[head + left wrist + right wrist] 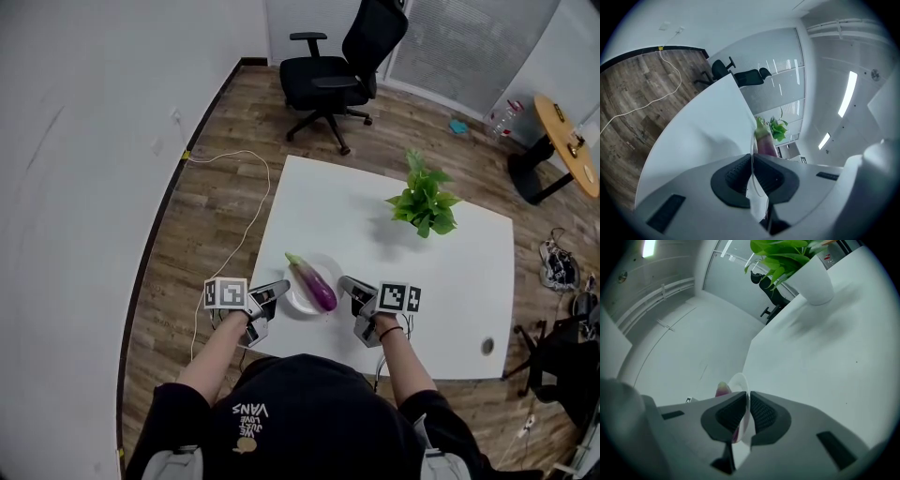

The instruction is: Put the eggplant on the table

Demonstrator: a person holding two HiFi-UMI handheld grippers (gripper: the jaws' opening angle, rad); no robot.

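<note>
Well, ahead of me on the white table a potted plant stands well apart from my hands. A black office chair sits beyond the far edge, and a white cable loops over the wood floor to the left. My left gripper and right gripper are each clamped nearly closed on opposite rims of the white plate. The purple eggplant lies on that plate between them.
</note>
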